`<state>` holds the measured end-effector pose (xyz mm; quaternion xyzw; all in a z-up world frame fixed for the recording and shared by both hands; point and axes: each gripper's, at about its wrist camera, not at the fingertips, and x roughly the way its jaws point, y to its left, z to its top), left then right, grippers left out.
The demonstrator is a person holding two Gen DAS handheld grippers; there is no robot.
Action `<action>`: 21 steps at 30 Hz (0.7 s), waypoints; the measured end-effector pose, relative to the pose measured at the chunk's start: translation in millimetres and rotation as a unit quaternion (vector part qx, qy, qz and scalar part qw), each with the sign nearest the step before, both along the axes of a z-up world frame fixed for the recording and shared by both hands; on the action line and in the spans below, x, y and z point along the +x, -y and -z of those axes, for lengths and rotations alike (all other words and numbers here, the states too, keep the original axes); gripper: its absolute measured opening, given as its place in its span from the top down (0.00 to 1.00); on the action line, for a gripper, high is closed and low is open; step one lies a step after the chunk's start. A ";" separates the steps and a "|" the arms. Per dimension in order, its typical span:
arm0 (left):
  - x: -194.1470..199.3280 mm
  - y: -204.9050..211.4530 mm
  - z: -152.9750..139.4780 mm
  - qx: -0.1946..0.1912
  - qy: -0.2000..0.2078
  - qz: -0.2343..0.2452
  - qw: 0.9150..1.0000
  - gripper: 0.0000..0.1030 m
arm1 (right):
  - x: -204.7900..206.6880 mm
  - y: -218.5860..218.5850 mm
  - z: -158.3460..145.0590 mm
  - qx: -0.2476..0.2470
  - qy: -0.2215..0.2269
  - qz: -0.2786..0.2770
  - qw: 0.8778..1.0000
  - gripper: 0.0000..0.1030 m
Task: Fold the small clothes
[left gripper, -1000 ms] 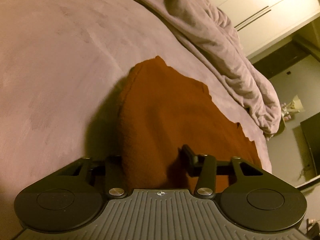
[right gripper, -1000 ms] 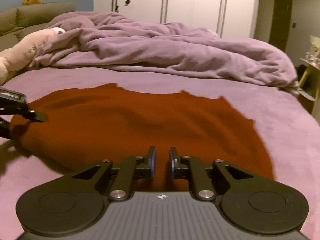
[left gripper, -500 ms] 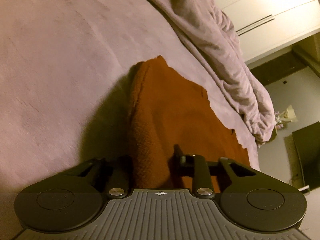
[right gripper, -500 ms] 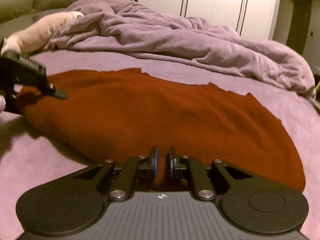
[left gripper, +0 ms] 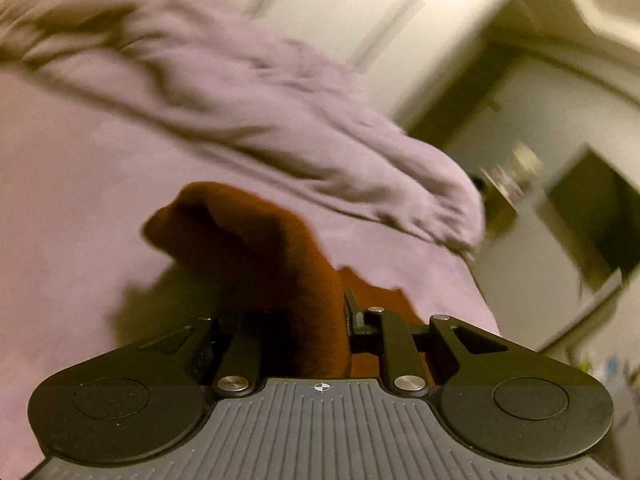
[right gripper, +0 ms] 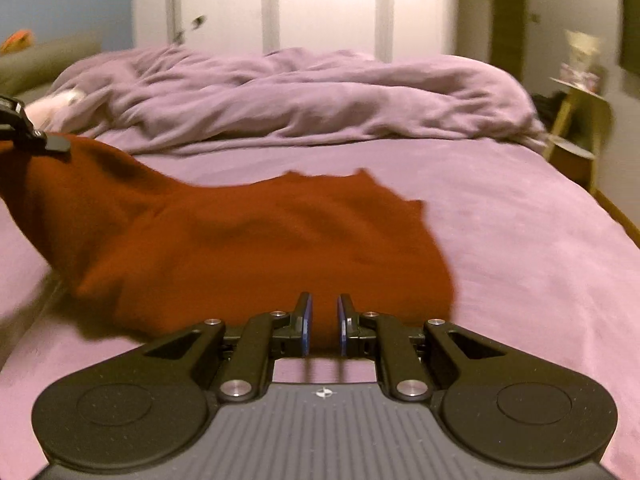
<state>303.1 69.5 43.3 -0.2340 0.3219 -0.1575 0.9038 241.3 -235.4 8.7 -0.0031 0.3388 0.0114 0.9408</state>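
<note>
A rust-red knitted garment [right gripper: 256,240] lies on the purple bed sheet [right gripper: 520,220]. My left gripper [left gripper: 308,320] is shut on the garment's left edge [left gripper: 256,248] and holds it lifted off the bed; the cloth drapes over and hides its left finger. It shows at the far left of the right wrist view [right gripper: 24,128] with the cloth hanging from it. My right gripper [right gripper: 323,324] is shut on the garment's near edge, low at the sheet.
A crumpled purple duvet [right gripper: 304,96] lies across the back of the bed. White wardrobe doors [right gripper: 320,4] stand behind it. A small wooden side table [right gripper: 580,120] stands at the bed's right. A pale soft toy [right gripper: 56,104] lies at the back left.
My left gripper has risen and lifted the garment's left edge off the bed. My right gripper holds the near edge and has pulled back slightly. The garment bunched toward the middle.
</note>
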 end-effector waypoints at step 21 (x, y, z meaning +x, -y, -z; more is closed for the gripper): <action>-61.1 78.3 44.7 0.136 -0.007 0.015 0.991 0.26 | 15.0 64.7 -15.3 0.120 -0.012 0.036 0.992 0.71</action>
